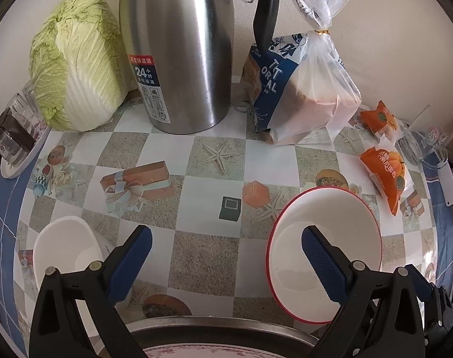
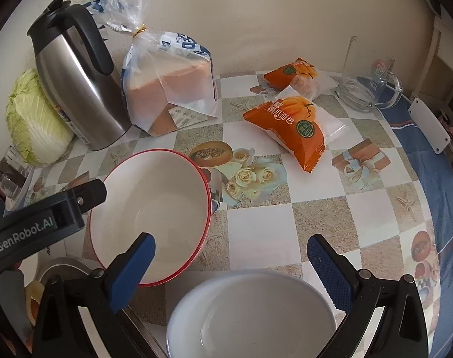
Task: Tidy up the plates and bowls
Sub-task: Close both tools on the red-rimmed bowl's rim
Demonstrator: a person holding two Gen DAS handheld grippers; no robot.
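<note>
A red-rimmed white bowl (image 1: pixel 342 232) (image 2: pixel 166 205) stands on the checked tablecloth. My left gripper (image 1: pixel 226 247) is open above the table, its right finger (image 1: pixel 321 265) in front of that bowl. A plain white bowl (image 1: pixel 68 250) sits at the lower left of the left wrist view. A metal-rimmed plate with a floral pattern (image 1: pixel 220 340) lies just below the left gripper. My right gripper (image 2: pixel 230 262) is open over a white bowl (image 2: pixel 256 313) near the table's front; its left finger (image 2: pixel 134 271) overlaps the red-rimmed bowl.
A steel thermos jug (image 1: pixel 178 50), a cabbage (image 1: pixel 74 62) and a bagged bread loaf (image 1: pixel 301 89) stand along the back wall. Two orange snack packets (image 2: pixel 289 125) and glassware (image 2: pixel 369 89) lie at the right. A glass (image 1: pixel 14 137) stands on a saucer at the left edge.
</note>
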